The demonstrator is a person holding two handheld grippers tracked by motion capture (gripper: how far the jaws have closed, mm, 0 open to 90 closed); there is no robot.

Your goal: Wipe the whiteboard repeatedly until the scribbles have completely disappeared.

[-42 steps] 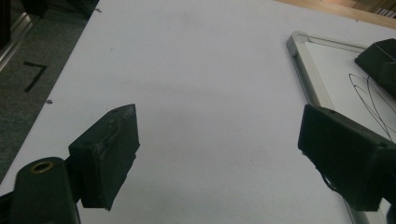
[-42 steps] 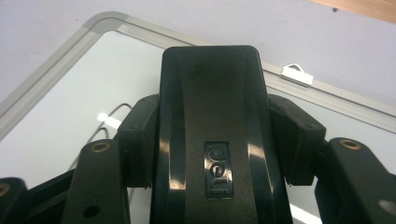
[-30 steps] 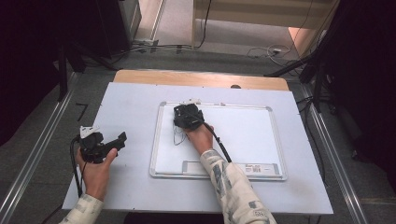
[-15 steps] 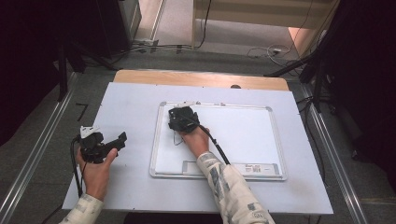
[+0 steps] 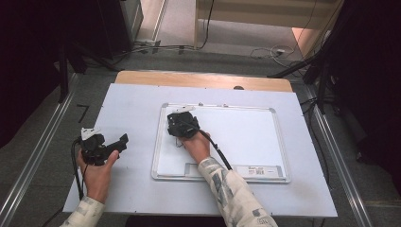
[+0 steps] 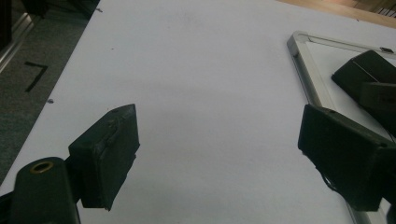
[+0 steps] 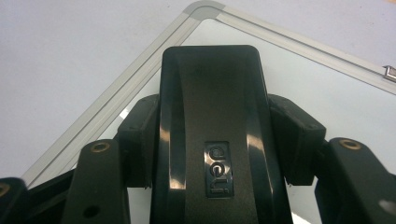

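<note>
A white board (image 5: 246, 137) with a silver frame lies flat on the white table (image 5: 132, 104). My right gripper (image 5: 178, 124) rests near the board's upper left corner, shut on a black eraser (image 7: 210, 79) that bears a small logo. In the right gripper view both pads (image 7: 137, 140) press on the eraser's sides, and the board's rounded corner (image 7: 205, 10) lies just ahead. My left gripper (image 5: 120, 142) is held over the bare table left of the board. Its jaws stand wide open with nothing between them (image 6: 224, 144). The left gripper view also catches the board's frame (image 6: 306, 65) and the black right gripper (image 6: 369, 74).
A wooden strip (image 5: 203, 79) runs along the table's far edge. Metal rails (image 5: 38, 156) flank the table on both sides. A barcode label (image 5: 255, 169) sits on the board's near edge. Cables lie on the floor beyond the table (image 5: 279, 49).
The right gripper has slid a little to the left across the board with the eraser in it. The left gripper has stayed where it was.
</note>
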